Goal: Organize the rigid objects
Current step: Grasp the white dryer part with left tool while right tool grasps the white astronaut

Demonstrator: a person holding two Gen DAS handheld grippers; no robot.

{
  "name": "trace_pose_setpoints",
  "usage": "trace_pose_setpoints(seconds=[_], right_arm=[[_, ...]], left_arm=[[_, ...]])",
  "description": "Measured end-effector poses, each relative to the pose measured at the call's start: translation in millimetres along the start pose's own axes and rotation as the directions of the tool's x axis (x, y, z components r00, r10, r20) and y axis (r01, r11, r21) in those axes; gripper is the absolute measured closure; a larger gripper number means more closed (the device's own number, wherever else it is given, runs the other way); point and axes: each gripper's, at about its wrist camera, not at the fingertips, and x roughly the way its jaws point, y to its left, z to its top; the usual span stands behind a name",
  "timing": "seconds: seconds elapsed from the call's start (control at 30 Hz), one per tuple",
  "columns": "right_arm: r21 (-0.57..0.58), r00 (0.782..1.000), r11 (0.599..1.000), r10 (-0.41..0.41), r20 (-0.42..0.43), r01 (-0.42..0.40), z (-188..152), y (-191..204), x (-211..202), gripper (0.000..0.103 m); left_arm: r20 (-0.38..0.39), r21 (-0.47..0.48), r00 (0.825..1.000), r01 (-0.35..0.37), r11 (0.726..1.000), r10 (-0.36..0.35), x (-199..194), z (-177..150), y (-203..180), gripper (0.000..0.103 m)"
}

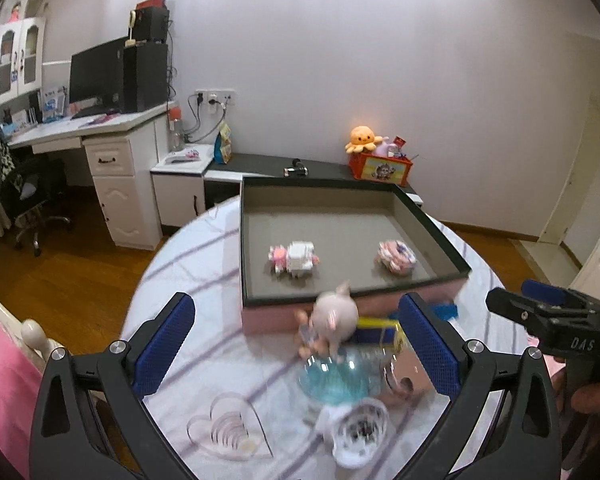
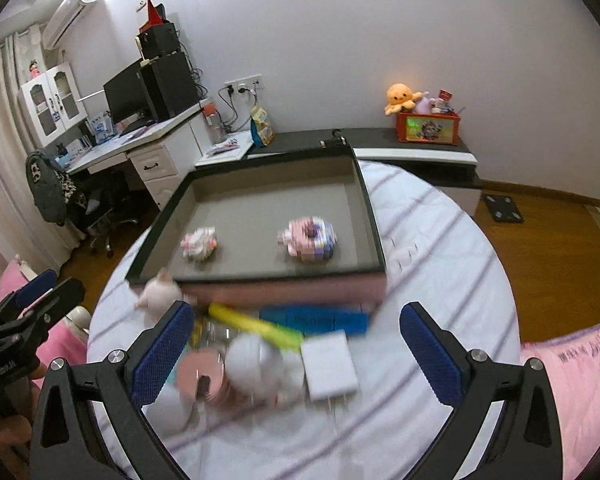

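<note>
Both views are smeared by motion; small items read poorly. The left gripper [image 1: 296, 344] hangs with jaws spread wide, nothing between the pads. The right gripper [image 2: 296, 348] likewise stands wide and empty.

The dark-rimmed tray [image 1: 256, 200] sits mid-frame on the round striped table [image 1: 180, 264]. Inside it lie the white-and-pink block figure [image 1: 294, 260] at left and the pink block donut [image 2: 310, 238] at right, well apart.

Low in frame, just before the tray's near wall, is a blurred cluster: a pale pig figure [image 1: 336, 314], a yellow bar [image 2: 256, 326], a blue bar [image 2: 314, 320], a white charger [image 2: 330, 364], a blue globe [image 1: 334, 378]. Their edges run together, so contact cannot be told. The clear heart stand [image 1: 228, 430] lies lower left.
</note>
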Motion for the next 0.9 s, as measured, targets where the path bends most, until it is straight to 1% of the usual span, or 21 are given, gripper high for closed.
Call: trace_pose_setpoints(seconds=[0.2, 0.3, 0.37, 0.47, 0.57, 0.7, 0.8, 0.9], right_arm=[[0.023, 1.0, 1.0, -0.013, -0.026, 0.014, -31, -4, -9, 0.0], [0.014, 1.0, 1.0, -0.005, -0.022, 0.005, -39, -8, -14, 0.0], [0.008, 1.0, 1.0, 0.0, -0.019, 0.0, -40, -9, -15, 0.0], [-0.029, 0.999, 0.999, 0.043, -0.003, -0.043, -40, -11, -18, 0.0], [-0.054, 0.996, 0.994, 0.09, -0.007, -0.09, -43, -11, -16, 0.0], [-0.059, 0.992, 0.99, 0.13, -0.005, -0.13, -45, -14, -14, 0.0], [-0.07, 0.991, 0.988, 0.134, -0.008, -0.134, -44, -15, -10, 0.0], [-0.066, 0.991, 0.989, 0.133, -0.012, -0.133, -45, -18, -6, 0.0]], left_arm=[[-0.03, -0.009, 0.999, 0.017, 1.0, -0.018, -10, -26, -1, 0.0], [-0.028, -0.013, 1.0, 0.01, 1.0, -0.011, -16, -35, -6, 0.0], [-0.022, -0.017, 1.0, -0.008, 1.0, 0.007, -20, -40, -10, 0.0], [-0.005, -0.036, 0.999, -0.05, 0.998, 0.05, -27, -46, -16, 0.0], [0.005, -0.052, 0.995, -0.096, 0.994, 0.097, -32, -51, -23, 0.0], [0.006, -0.042, 0.99, -0.143, 0.989, 0.144, -37, -57, -35, 0.0], [0.005, -0.031, 0.986, -0.165, 0.986, 0.165, -36, -63, -40, 0.0], [-0.028, -0.027, 0.986, -0.166, 0.986, 0.165, -25, -73, -41, 0.0]])
